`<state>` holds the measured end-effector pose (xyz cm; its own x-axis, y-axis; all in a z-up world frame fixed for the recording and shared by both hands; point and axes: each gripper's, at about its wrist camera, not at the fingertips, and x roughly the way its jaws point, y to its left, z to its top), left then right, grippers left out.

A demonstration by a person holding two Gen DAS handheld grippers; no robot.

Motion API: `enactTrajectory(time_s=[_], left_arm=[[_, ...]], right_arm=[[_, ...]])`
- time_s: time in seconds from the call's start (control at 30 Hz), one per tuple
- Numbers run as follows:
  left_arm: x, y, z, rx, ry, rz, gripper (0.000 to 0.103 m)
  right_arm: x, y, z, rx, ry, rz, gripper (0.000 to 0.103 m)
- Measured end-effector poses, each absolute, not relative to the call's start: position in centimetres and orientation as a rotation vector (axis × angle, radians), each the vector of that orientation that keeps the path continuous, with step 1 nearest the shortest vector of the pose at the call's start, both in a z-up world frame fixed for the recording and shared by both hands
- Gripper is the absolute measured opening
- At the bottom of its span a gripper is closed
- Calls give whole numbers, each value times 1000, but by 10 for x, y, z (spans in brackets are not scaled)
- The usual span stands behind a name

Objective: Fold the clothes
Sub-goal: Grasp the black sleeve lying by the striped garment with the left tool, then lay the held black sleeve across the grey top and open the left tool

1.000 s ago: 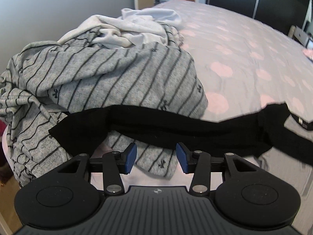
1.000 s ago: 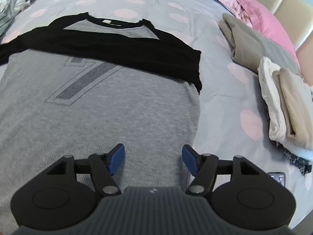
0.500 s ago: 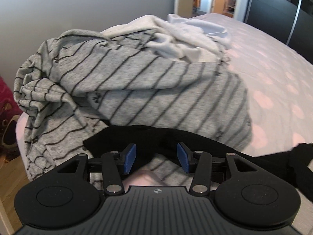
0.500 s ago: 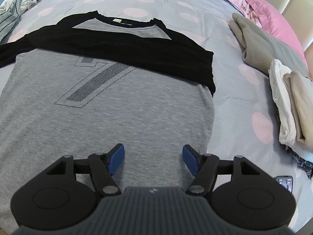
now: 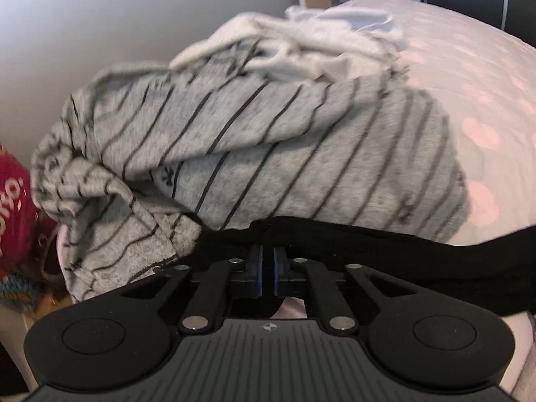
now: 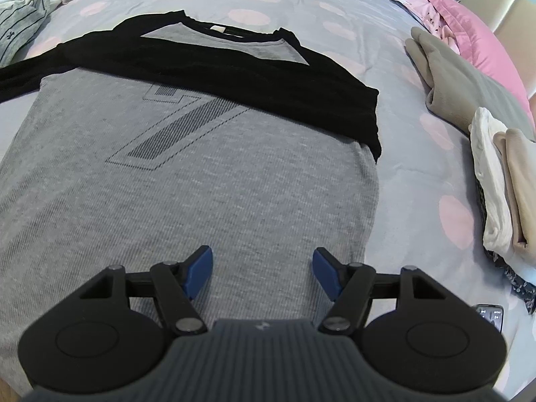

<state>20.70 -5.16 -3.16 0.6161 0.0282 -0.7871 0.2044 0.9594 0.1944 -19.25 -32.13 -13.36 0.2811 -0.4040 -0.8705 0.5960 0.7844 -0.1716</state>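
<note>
Here the left gripper [image 5: 267, 261] has its blue-padded jaws pinched on the long black sleeve [image 5: 385, 244] of the grey raglan T-shirt with black sleeves and a printed numeral [image 6: 201, 181]. That shirt lies spread face up across the near edge of the pale bed with pink dots [image 6: 418, 154], its other sleeve already laid across the chest. The gripped sleeve trails over the foot of a loose heap, a grey black-striped jersey garment [image 5: 268, 154], near the bed's left edge.

The right gripper [image 6: 262, 271] hangs above the shirt's lower body with jaws wide and nothing between them.

To do this fold well, I judge the sleeve should be lifted clear of the striped heap before it travels, so nothing from the pile drags along. It should then be carried across the chest and laid flat over the folded sleeve. The right gripper could press the body to stop the shirt sliding. Folded cream and beige clothes [image 6: 502, 194] sit toward the bed's right edge.
</note>
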Motion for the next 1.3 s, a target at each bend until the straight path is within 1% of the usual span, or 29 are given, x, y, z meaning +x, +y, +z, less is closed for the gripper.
enactTrajectory(time_s=[0.17,0.27,0.5,0.77,0.87,1.13,1.2,1.23,1.3], left_arm=[[166,-64,3,159,902,-287,4],[137,-85,23,131,882,-457,4],[79,-149,41,175,887,-771,4],[19,-209,19,296,938,-964,4],[6,-222,7,306,973,-1011,4],[-17,-240,-19,380,980,-1070,5],[-20,-239,-22,390,974,-1077,9],[-20,-238,-22,392,964,-1075,14],[-19,-234,-21,393,947,-1064,16]], right_arm=[[-196,-321,-133,198,1101,-679,69],[-199,-320,-131,193,1097,-682,69],[-208,-317,-129,182,1092,-699,69],[-213,-317,-126,210,1088,-683,69],[-211,-315,-124,198,1081,-674,69],[-205,-307,-123,172,1076,-628,69],[-205,-307,-122,196,1074,-611,69],[-206,-308,-122,215,1069,-602,68],[-207,-310,-121,252,1057,-586,67]])
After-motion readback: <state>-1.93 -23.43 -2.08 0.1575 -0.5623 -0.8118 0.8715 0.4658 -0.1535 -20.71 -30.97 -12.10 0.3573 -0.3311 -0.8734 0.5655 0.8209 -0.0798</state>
